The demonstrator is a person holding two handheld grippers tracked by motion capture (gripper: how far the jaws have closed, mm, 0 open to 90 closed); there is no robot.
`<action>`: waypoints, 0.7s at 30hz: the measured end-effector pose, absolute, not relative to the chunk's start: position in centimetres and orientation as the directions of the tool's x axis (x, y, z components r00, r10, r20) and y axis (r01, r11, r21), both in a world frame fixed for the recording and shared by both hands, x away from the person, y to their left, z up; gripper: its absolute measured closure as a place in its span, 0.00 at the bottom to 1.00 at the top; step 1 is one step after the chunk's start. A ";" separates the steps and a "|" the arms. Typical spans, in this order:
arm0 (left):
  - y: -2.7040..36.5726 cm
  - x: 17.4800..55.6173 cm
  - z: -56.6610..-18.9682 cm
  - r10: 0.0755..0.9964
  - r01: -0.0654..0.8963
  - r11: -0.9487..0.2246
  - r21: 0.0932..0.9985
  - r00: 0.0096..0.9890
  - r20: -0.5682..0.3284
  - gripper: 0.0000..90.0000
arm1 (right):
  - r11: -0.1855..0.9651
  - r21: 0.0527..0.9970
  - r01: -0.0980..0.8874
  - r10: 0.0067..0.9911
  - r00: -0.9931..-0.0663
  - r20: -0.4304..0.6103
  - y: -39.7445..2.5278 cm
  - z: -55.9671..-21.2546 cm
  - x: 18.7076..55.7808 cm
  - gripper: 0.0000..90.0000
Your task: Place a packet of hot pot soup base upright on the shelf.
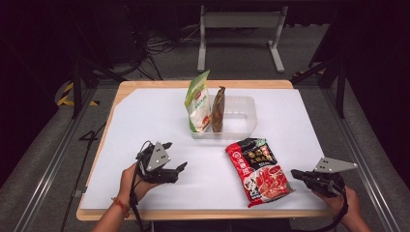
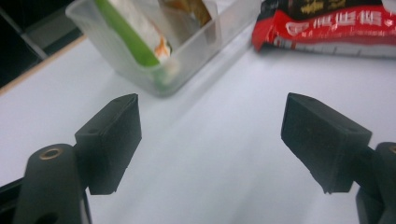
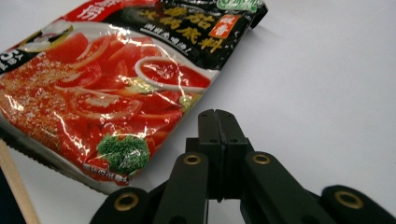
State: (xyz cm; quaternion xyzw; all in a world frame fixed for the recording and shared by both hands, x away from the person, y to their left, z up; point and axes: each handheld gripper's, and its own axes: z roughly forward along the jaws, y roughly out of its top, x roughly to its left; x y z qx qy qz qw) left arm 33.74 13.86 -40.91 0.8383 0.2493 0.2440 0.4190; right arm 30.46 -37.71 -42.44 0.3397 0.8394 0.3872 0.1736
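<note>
A red and black sauce packet (image 1: 258, 169) (image 3: 116, 84) lies flat on the white table, front right of centre. My right gripper (image 1: 296, 173) (image 3: 217, 116) sits just right of it, jaws shut with nothing between them, tips near the packet's edge. My left gripper (image 1: 175, 155) (image 2: 210, 126) rests at the front left, open and empty, pointing toward a clear plastic tray (image 1: 241, 129) (image 2: 191, 56). Upright in the tray stand a green and white bag (image 1: 198, 101) (image 2: 135, 32) and a brown packet (image 1: 218, 108).
The white sheet (image 1: 145, 121) covers a wooden tabletop whose edge (image 1: 193, 215) runs along the front. A metal frame (image 1: 239, 29) and cables stand on the floor beyond the table. Bare table stretches left and right of the tray.
</note>
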 end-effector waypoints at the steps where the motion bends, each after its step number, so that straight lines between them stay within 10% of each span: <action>1: 14.3 33.5 -41.1 0.625 0.223 -0.527 0.820 0.755 0.197 0.22 | 0.481 0.757 0.443 0.698 -0.715 -0.025 -37.5 -42.6 30.4 1.00; 10: 17.4 32.2 -43.0 0.690 0.333 -0.414 0.847 0.721 0.054 0.24 | 0.512 0.721 0.466 0.661 -0.750 0.015 -36.8 -43.0 30.4 1.00; 21: 16.7 31.9 -43.3 0.678 0.324 -0.446 0.834 0.731 0.079 0.23 | 0.519 0.724 0.454 0.634 -0.773 0.029 -37.2 -43.1 29.8 1.00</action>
